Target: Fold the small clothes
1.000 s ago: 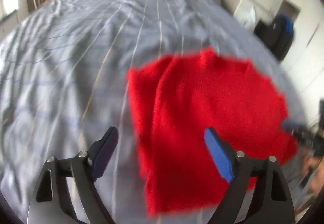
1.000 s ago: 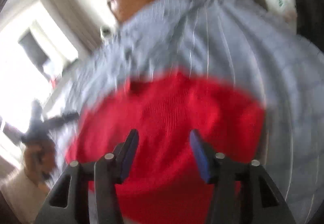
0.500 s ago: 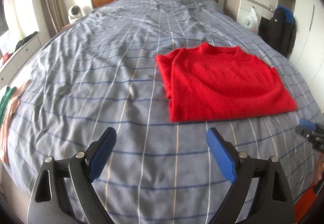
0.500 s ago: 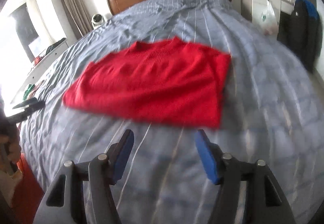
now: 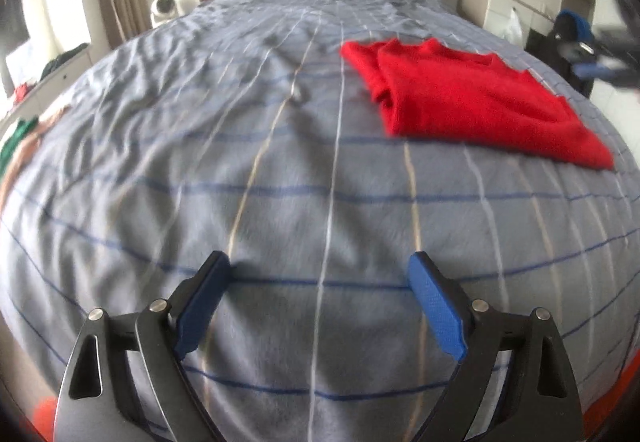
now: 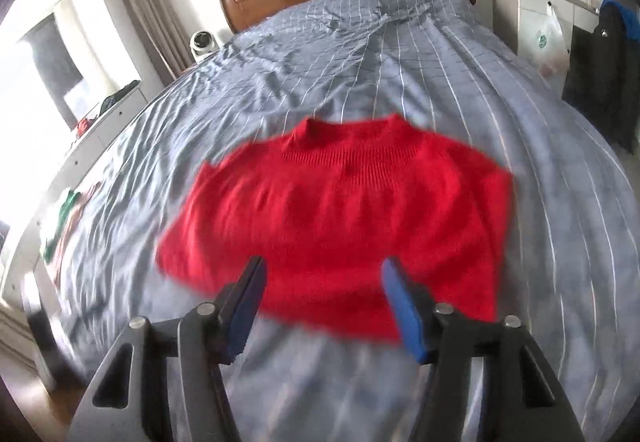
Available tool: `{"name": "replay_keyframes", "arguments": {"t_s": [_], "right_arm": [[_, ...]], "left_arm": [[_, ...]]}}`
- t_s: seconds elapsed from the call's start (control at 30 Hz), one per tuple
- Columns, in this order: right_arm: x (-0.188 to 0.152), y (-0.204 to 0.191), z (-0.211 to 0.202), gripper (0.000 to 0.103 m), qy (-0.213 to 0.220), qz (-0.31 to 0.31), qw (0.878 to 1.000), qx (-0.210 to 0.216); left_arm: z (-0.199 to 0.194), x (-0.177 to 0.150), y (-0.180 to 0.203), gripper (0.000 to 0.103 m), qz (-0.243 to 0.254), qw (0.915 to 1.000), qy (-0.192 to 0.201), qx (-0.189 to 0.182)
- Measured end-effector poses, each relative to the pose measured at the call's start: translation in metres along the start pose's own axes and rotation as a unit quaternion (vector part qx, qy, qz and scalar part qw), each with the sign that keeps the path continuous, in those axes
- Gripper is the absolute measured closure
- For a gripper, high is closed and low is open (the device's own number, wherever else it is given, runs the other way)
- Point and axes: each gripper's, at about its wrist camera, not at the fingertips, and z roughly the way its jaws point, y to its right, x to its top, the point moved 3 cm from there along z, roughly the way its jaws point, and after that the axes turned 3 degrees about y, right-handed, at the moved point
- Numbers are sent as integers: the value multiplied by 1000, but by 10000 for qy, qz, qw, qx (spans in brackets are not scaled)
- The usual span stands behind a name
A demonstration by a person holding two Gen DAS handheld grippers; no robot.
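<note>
Bed (image 5: 280, 202) under everything. Sweater (image 6: 344, 218) lying flat mid-bed, collar toward headboard, long axis crosswise. Right gripper (image 6: 322, 306) nearer, just short of hem, jaws closing on nothing. Left gripper (image 5: 320, 298) well apart from sweater, spread wide, empty.

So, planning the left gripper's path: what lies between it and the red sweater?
Only bare striped bedsheet, per the left wrist view, between left gripper and sweater.
</note>
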Motion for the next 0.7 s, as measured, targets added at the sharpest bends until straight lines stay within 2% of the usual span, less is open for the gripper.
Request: {"name": "replay_keyframes", "arguments": {"t_s": [0.07,0.17,0.33,0.37,0.4,0.43,0.5,0.53,0.63,0.7], "right_arm": [[24,1,32,55,-219,43,9997,-107],[41,7,71,63,-442,149,9986,-241],[48,8,135,64,-888,189,9952,-377],[47,7,146,78,-977,119,9944,-394],[46,5,155,97,-1051,-29,9928,-574],[49,4,155,100,-948,-141,9926,-740],[62,1,145,100,-433,-204,9963,-717],[66,2,142,100,-323,-179,9967,-730],[60,17,154,99,-711,152,9960,-527],[57,28,143,86,-636,379,9968,-290]], "left_arm": [[-2,-3,0,10,68,9999,147,-42],[1,0,3,6,265,9994,237,-60],[11,5,-2,2,63,9995,219,-223],[13,6,-3,2,53,9995,222,-236],[14,6,-3,1,33,9994,221,-252],[14,6,-3,1,17,9994,218,-263],[14,5,-2,1,17,9994,223,-269],[15,5,-2,1,33,9994,225,-266],[16,4,-1,1,82,9994,234,-225],[16,4,-2,1,76,9995,230,-226]]}}
